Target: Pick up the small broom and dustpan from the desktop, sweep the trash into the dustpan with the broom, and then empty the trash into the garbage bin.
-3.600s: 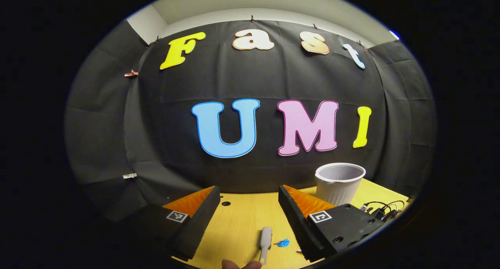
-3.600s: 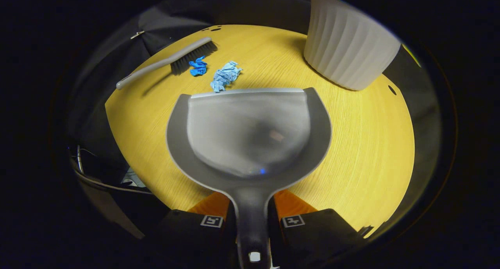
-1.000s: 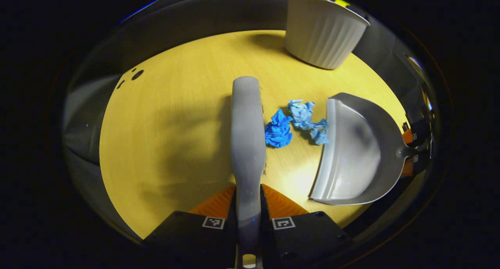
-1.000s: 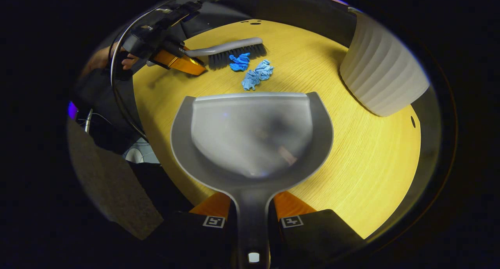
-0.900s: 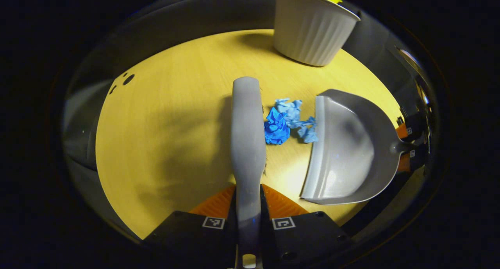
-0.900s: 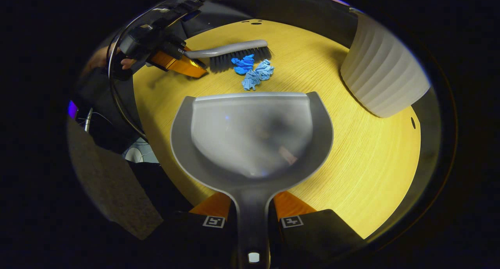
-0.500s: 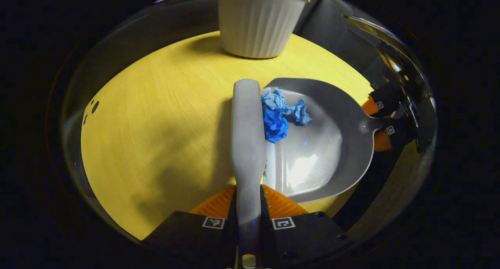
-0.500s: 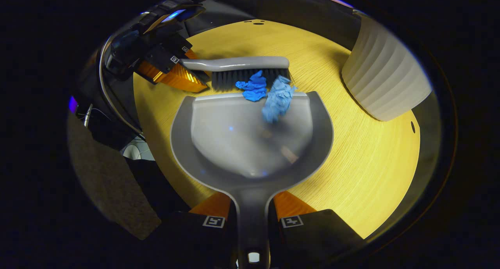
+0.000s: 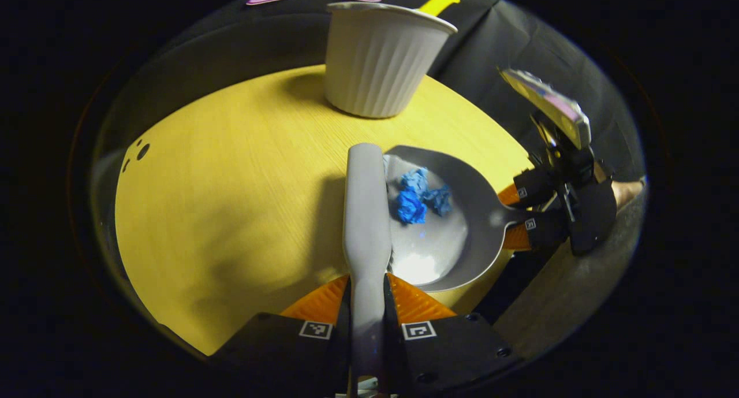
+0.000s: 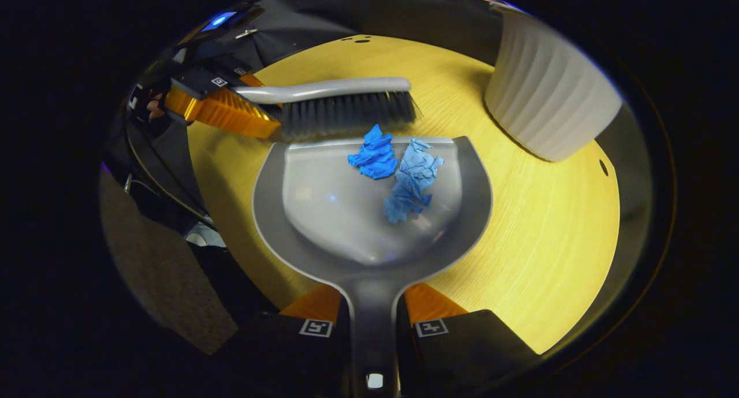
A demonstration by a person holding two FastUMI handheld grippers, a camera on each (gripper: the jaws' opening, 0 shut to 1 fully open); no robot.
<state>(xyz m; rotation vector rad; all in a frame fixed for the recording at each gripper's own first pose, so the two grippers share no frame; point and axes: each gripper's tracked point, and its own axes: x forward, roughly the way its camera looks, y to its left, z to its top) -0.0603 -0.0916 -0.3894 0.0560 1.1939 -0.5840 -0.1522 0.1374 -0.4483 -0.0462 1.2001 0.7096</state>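
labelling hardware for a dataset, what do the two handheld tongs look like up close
Both look alike. Each of the left tongs and right tongs has a black blocky body with small screw holes and two square black-and-white marker tags, one by each finger. The inner finger faces are ribbed. In the right gripper view, dark cables loop beside the far left tongs.

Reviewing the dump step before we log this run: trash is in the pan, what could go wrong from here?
1. The blue paper scraps lie loose near the open lip of the dustpan; tipping it forward on the lift could spill them back onto the desk.
2. The broom sits close to the lip and may catch it.
3. The garbage bin stands upright and close; swinging the pan over could knock its wall.
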